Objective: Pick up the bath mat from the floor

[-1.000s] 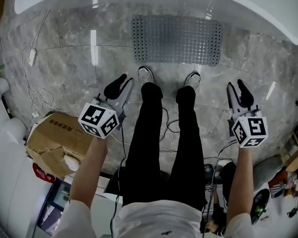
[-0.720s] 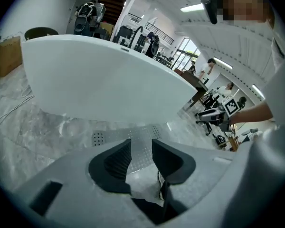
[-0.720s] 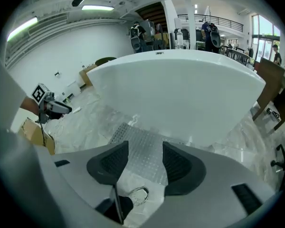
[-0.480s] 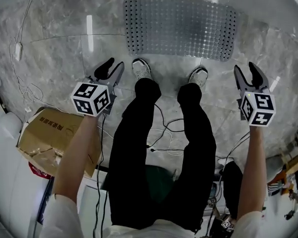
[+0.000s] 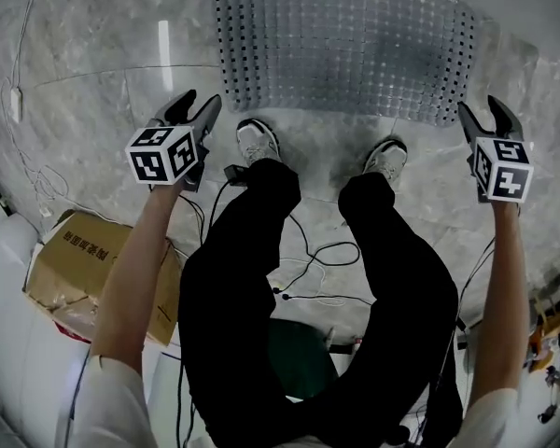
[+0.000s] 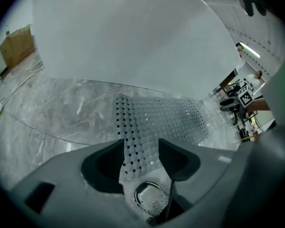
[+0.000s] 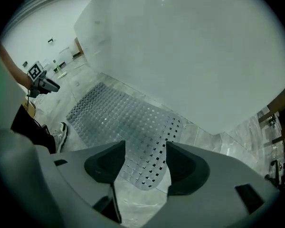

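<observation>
A clear grey bath mat (image 5: 345, 49) with rows of small holes lies flat on the marble floor in front of a white tub. My left gripper (image 5: 194, 108) hovers just short of the mat's near left corner. Its jaws are opening and nothing is between them. My right gripper (image 5: 490, 110) is by the near right corner, jaws also opening and empty. In the left gripper view the mat (image 6: 156, 120) shows through the gap of the left gripper (image 6: 140, 148). The right gripper view shows the mat (image 7: 118, 113) beyond the right gripper (image 7: 145, 151).
The white tub (image 6: 123, 37) rises right behind the mat. The person's two shoes (image 5: 257, 143) stand at the mat's near edge. Black cables (image 5: 308, 259) trail between the legs. A torn cardboard box (image 5: 93, 269) sits at the left, and a white cord (image 5: 19, 110) lies further left.
Both grippers have moved forward to the mat's near corners and their jaws have spread wider. The head view has tipped closer over the mat.
</observation>
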### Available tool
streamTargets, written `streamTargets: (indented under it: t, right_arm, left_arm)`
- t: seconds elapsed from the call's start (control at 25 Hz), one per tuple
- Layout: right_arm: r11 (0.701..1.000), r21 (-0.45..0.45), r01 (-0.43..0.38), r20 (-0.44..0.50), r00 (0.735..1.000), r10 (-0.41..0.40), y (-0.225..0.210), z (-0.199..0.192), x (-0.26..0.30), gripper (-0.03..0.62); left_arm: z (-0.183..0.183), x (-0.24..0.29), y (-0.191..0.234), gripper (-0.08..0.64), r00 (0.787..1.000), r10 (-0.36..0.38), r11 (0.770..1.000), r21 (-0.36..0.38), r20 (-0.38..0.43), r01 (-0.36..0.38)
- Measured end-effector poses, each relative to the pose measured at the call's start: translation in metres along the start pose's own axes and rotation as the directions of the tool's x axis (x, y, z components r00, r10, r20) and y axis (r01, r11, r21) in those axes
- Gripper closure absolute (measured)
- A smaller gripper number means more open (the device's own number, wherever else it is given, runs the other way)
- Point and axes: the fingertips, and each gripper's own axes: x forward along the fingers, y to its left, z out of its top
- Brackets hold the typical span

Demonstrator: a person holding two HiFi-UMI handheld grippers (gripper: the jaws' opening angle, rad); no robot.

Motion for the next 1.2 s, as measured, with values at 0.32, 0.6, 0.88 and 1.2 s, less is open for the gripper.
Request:
streamTargets:
  t: [0.32, 0.6, 0.88, 1.2]
  right_arm:
    - [0.984, 0.173, 0.031, -0.059, 0.998, -0.021, -0.041, -0.043, 0.095, 0.360]
    - [0.972, 0.224, 0.067, -0.081, 0.995, -0.050, -0.063, -0.062, 0.141, 0.353]
    - [0.950, 0.301, 0.087, -0.109, 0.992, -0.057, -0.076, -0.082, 0.165, 0.330]
    - [0.942, 0.328, 0.073, -0.133, 0.991, -0.031, -0.075, -0.083, 0.173, 0.331]
  left_arm:
    - [-0.021, 0.083, 0.053, 0.292, 0.999, 0.031, 0.998, -0.044, -0.040, -0.033]
    - [-0.026, 0.133, 0.078, 0.230, 0.999, 0.031, 0.990, -0.136, -0.019, -0.033]
    - [-0.025, 0.159, 0.094, 0.247, 0.998, 0.053, 0.995, -0.080, -0.027, -0.055]
    - [-0.024, 0.162, 0.094, 0.351, 0.999, 0.010, 0.998, -0.064, -0.047, -0.013]
